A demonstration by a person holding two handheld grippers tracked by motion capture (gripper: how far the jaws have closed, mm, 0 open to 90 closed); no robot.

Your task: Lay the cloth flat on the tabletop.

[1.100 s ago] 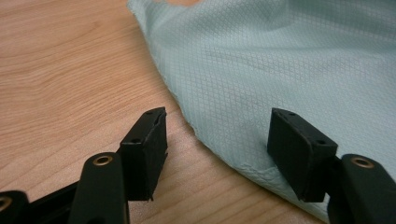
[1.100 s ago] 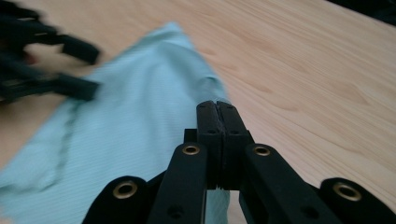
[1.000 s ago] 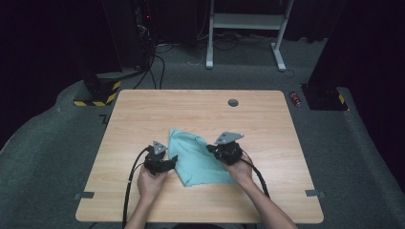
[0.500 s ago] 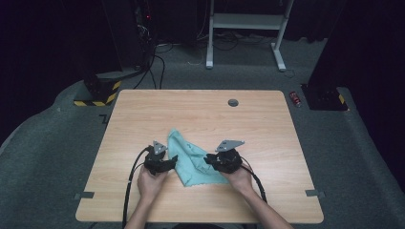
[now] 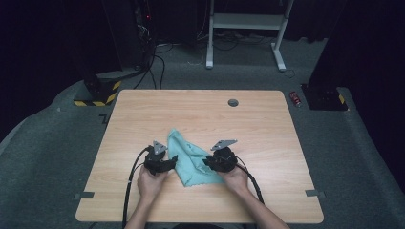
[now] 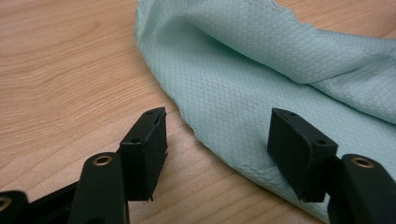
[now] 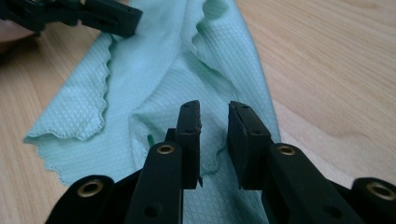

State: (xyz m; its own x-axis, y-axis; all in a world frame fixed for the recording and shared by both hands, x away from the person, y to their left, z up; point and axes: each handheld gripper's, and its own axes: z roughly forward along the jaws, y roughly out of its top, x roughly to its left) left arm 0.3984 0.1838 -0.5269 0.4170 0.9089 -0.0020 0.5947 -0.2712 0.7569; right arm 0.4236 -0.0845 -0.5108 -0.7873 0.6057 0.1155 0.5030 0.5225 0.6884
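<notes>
- The light green cloth (image 5: pixel 191 160) is lying in the lower middle of the high view, on the wooden table (image 5: pixel 143 109), between the two grippers and close to the near edge.
- Its long axis is running on a diagonal, from a point in the upper left near the left gripper (image 5: pixel 168 164) down to a wider part in the lower right beside the right gripper (image 5: pixel 208 163).
- The left gripper is standing with its jaws wide apart. In the left gripper view the scalloped hem of the cloth (image 6: pixel 261 93) is passing between them, but the pads are not pressing on it.
- The right gripper (image 7: pixel 214 140) has just been opening its jaws; now only a narrow gap is between them. A raised fold of the cloth (image 7: pixel 187 70) is lying just in front of and under the tips, and nothing is pinched.
- Both hands are about equally near; the left one is already straddling an edge, so I am judging it better placed to grasp.
- The table is offering much free wood toward the top of the high view and to both sides; only a small dark round inset (image 5: pixel 233 102) is sitting far up.
</notes>
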